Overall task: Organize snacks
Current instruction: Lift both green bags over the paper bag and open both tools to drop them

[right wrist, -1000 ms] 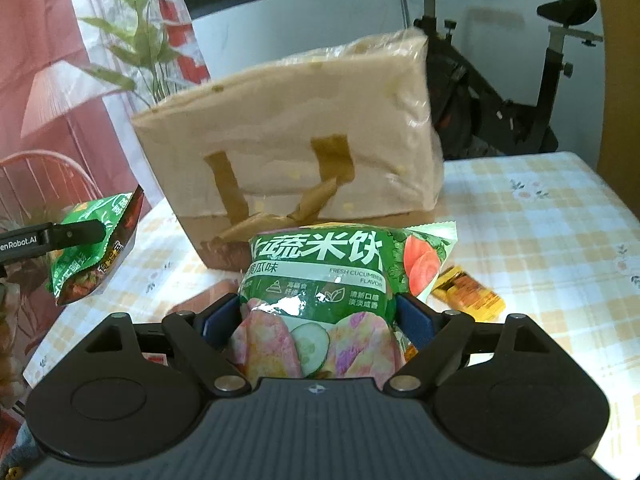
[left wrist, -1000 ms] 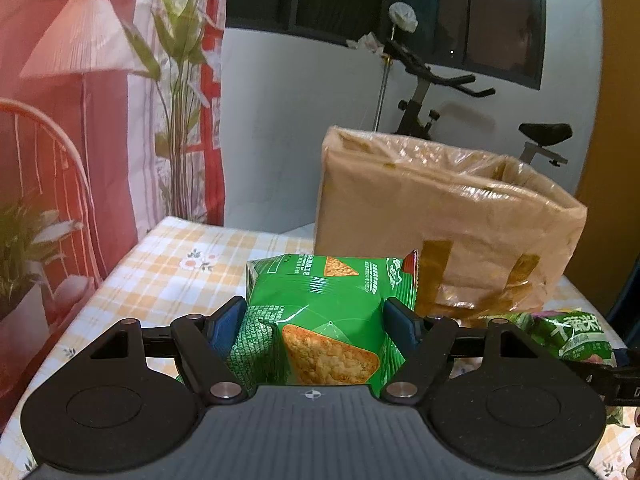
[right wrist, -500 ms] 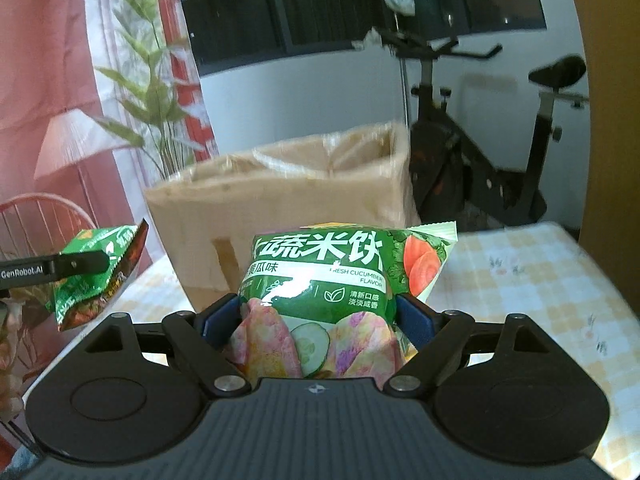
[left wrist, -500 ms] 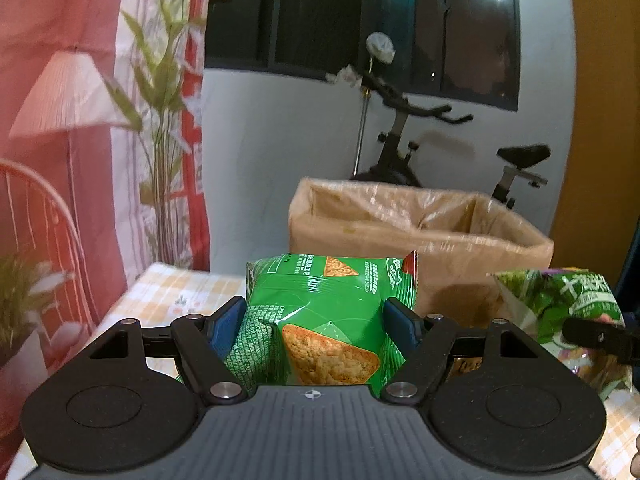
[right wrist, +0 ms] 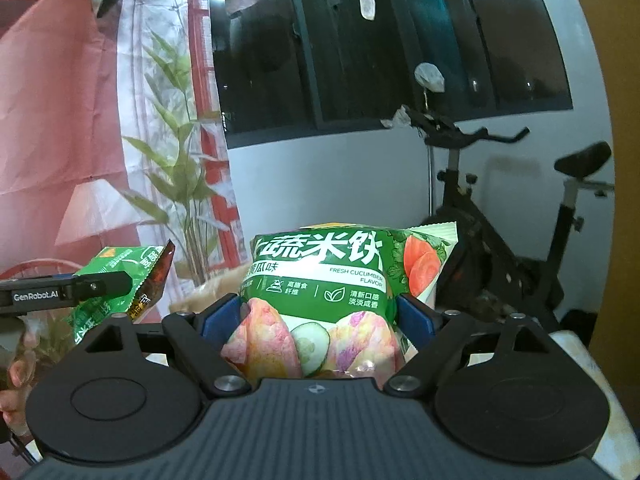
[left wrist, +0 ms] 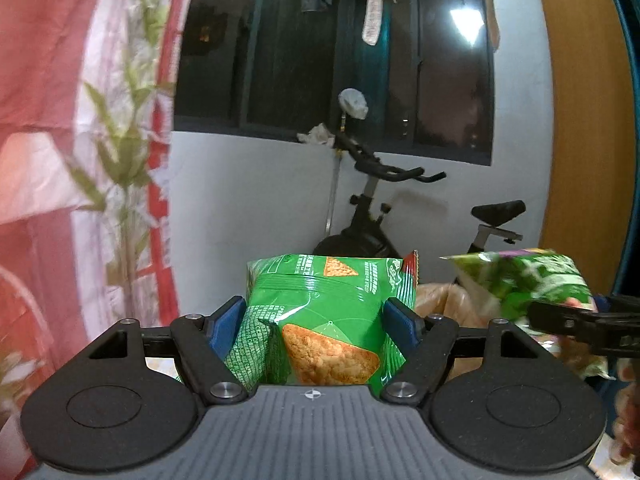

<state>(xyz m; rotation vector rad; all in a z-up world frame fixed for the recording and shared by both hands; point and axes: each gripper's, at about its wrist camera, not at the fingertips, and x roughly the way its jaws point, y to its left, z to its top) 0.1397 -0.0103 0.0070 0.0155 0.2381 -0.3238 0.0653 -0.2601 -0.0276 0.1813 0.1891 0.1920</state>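
My left gripper is shut on a green chip bag printed with an orange triangle chip, its blue pads pressing both sides. My right gripper is shut on a green cucumber-flavour rice cracker bag. Both bags hang in the air above the table. The other bag shows in each view: the cracker bag at the right of the left wrist view, the chip bag at the left of the right wrist view. Only the rim of the brown cardboard box peeks out behind the held bags.
An exercise bike stands behind the table against a white wall with a dark window. A red and white curtain with a leaf pattern hangs at the left. A patch of checked tablecloth shows at the lower right. A hand holds the left gripper.
Both grippers have risen with their bags and tilted up. The box and tablecloth have dropped almost out of view, and the window and wall now fill the frames.
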